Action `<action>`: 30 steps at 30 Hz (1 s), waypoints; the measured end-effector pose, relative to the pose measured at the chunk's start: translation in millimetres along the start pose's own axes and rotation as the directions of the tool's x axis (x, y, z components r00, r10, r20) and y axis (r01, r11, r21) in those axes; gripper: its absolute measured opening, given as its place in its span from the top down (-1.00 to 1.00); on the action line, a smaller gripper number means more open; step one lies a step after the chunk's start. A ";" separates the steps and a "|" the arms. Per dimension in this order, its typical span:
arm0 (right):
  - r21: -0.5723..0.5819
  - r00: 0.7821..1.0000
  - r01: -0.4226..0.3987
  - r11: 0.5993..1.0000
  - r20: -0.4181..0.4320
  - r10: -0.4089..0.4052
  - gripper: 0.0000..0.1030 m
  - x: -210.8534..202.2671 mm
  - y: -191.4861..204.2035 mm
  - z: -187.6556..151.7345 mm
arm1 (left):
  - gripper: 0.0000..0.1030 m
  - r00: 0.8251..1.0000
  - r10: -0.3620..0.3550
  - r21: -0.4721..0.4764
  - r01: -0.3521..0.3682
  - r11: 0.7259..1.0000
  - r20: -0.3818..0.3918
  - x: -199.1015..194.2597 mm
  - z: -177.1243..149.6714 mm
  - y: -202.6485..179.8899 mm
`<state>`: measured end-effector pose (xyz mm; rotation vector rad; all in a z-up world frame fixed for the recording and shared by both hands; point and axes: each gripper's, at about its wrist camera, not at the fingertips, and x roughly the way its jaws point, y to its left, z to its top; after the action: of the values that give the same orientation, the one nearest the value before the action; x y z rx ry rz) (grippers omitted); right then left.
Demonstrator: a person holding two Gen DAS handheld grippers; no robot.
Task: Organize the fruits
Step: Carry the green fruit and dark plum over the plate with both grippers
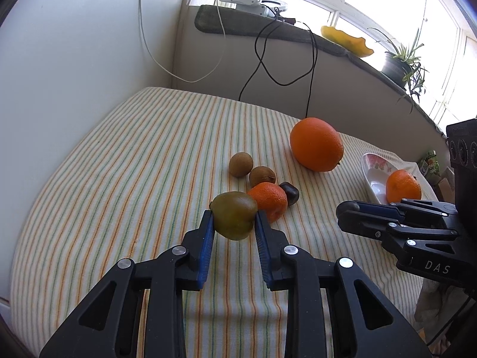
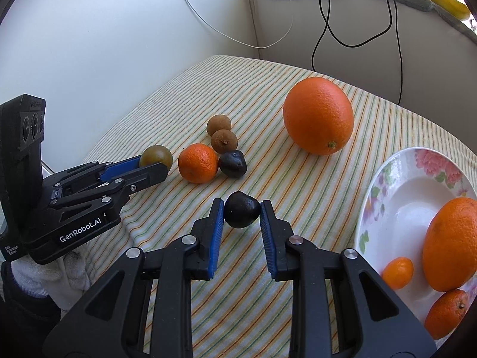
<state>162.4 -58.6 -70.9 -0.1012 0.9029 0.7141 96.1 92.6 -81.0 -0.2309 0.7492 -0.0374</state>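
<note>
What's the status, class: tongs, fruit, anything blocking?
Left tongs shut on greenish-brown fruit. Right tongs shut on dark fruit. Floral bowl already holds three orange fruits; path to it clear.

Large orange (image 2: 318, 116) lies left of the plate (image 2: 396, 208).

I see a green-brown fruit (image 1: 234, 219) pinched in my left gripper (image 1: 234, 222), a dark fruit (image 2: 241, 213) in my right gripper (image 2: 242, 214). On the cloth: a big orange (image 2: 318, 115), mandarin (image 2: 198, 163), two brown longans (image 2: 219, 124), another dark fruit (image 2: 232, 163). The plate (image 2: 387, 179) holds three orange fruits.
</note>
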 end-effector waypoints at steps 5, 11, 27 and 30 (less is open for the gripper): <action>0.006 0.999 -0.004 1.000 0.034 0.004 0.50 -22.3 -6.6 -3.6 | 0.50 1.000 -0.023 0.014 0.023 1.000 0.021 -9.6 3.9 -12.5; 0.028 0.997 0.008 1.000 0.071 -0.010 0.50 -47.8 -22.7 -8.6 | 0.50 0.997 -0.070 0.039 0.069 0.997 0.027 -13.4 6.2 -37.2; 0.085 0.989 0.087 0.993 0.111 -0.096 0.50 -78.0 -72.9 -11.3 | 0.50 0.984 -0.177 0.102 0.177 0.979 -0.006 2.6 7.8 -104.6; 0.094 0.988 0.096 0.991 0.113 -0.106 0.50 -78.6 -82.0 -8.9 | 0.50 0.980 -0.197 0.114 0.197 0.974 -0.013 5.5 7.3 -116.4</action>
<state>174.0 -166.1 -34.8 -0.0260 0.8092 0.5793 110.8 -20.0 -53.8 -0.1952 0.7215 -0.2685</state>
